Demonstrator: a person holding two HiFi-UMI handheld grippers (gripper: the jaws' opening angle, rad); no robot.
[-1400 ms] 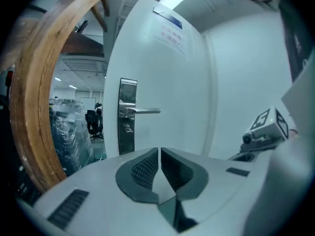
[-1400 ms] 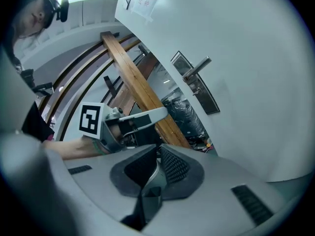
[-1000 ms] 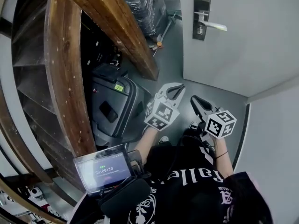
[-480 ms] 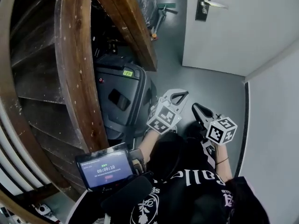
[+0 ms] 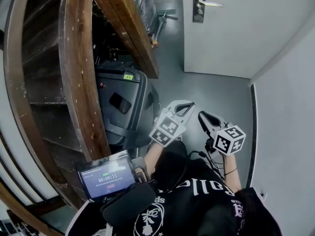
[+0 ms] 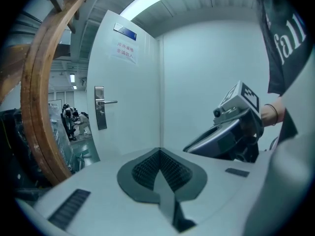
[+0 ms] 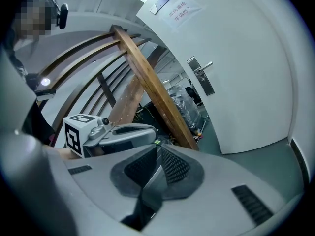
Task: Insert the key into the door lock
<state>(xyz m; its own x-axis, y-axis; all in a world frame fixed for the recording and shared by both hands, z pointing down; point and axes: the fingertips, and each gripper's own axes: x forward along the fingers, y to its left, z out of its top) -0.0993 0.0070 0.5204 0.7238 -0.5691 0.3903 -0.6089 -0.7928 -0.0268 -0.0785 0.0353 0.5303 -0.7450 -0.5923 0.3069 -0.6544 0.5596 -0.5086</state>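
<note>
The white door (image 5: pixel 236 28) stands at the far end of the grey floor, with its metal lock plate and lever handle (image 5: pixel 199 4) near its left edge. No key shows in any view. My left gripper (image 5: pixel 190 104) is held low in front of the person, shut, with nothing between its jaws. My right gripper (image 5: pixel 201 115) sits just to its right, also shut and empty. In the left gripper view the lock plate (image 6: pixel 100 114) is far ahead, left of the jaw tips (image 6: pixel 158 150). The right gripper view shows the lock plate (image 7: pixel 205 80) up and to the right.
A curved wooden stair stringer (image 5: pixel 78 68) and a sloping beam (image 5: pixel 130 28) fill the left. A black suitcase (image 5: pixel 123 107) stands left of the grippers. A small lit screen (image 5: pixel 106 177) is close to the person. A white wall (image 5: pixel 290 107) runs along the right.
The head view has swung, so the door and handle sit further left and higher in the picture. Both grippers stay shut and close together, shifted slightly left.
</note>
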